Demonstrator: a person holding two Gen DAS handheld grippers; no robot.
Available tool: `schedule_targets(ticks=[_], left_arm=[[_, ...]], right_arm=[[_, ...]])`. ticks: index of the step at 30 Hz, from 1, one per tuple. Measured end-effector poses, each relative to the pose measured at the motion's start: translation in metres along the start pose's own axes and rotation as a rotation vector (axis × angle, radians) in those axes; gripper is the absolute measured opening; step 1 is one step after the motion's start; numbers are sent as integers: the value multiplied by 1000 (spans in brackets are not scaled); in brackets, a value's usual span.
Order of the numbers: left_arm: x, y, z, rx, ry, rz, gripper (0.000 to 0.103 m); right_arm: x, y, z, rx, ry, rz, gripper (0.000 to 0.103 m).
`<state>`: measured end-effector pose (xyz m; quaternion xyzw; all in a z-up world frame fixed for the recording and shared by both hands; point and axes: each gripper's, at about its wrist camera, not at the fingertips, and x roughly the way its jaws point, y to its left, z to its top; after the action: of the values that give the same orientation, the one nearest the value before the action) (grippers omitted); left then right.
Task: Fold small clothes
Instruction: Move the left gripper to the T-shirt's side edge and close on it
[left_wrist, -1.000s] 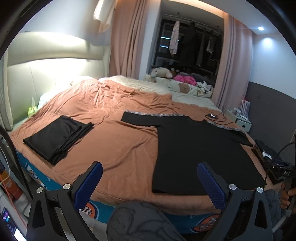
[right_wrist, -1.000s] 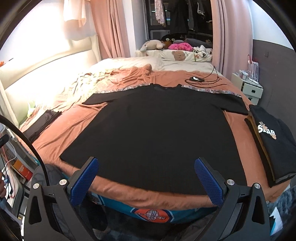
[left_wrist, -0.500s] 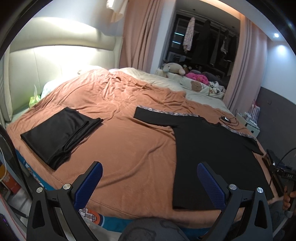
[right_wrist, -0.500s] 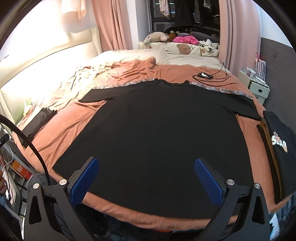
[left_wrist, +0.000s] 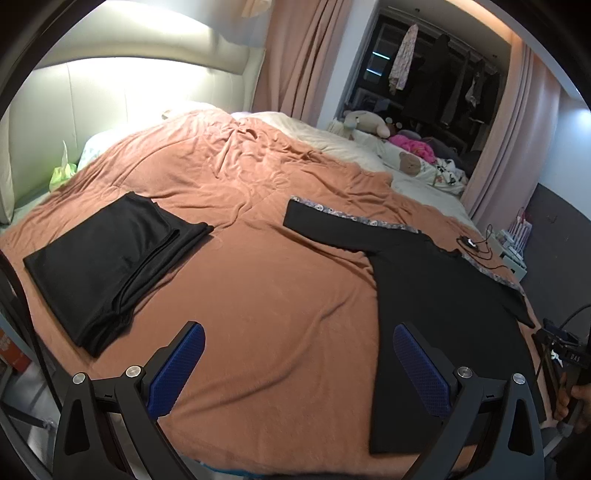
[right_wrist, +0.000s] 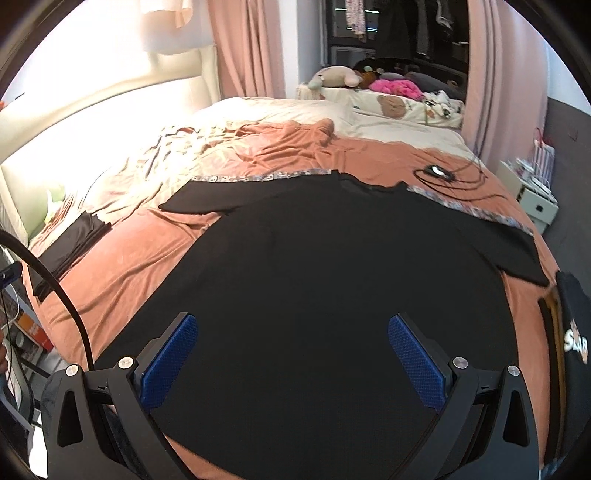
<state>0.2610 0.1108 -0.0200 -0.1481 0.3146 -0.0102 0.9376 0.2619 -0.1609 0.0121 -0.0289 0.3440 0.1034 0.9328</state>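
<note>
A wide bed covered with a rust-orange plush blanket (left_wrist: 258, 280) fills both views, and everything else is placed against it. Spread flat on the blanket's near half, toward the side by the dark wall, lies the large black short-sleeved T-shirt (right_wrist: 332, 280), its sleeves stretched out along a patterned floral trim strip (left_wrist: 354, 219) and its hem reaching the blanket's near edge. Well apart from it, on the blanket's headboard side, rests a folded black garment (left_wrist: 107, 258), squared off with stacked edges showing. At the blanket's dark-wall edge, just beside the shirt's sleeve, sits a folded black top with a white printed logo (right_wrist: 574, 332). Farther back, past the blanket on the cream sheet, are a beige plush toy (right_wrist: 332, 77) and a pink bundle of fabric (right_wrist: 395, 86). On the blanket beyond the shirt's collar lies a small black device with tangled cables (right_wrist: 439, 171). The left gripper (left_wrist: 299, 365) hangs over the bare blanket beside the shirt, its blue-padded fingers spread wide and empty. The right gripper (right_wrist: 291, 354) hovers over the shirt's lower body, fingers likewise spread wide, holding nothing.
</note>
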Motion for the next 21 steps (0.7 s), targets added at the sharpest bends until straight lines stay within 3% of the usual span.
schedule_targets(ticks=[11, 15, 21], left_arm=[[54, 11, 36, -42, 58, -4, 97], [71, 11, 48, -45, 72, -8, 94], [101, 8, 69, -53, 92, -34, 88]], right_arm=[[54, -10, 25, -14, 51, 32, 103], [73, -11, 35, -5, 63, 43, 89], [110, -12, 47, 32, 100, 40, 81]])
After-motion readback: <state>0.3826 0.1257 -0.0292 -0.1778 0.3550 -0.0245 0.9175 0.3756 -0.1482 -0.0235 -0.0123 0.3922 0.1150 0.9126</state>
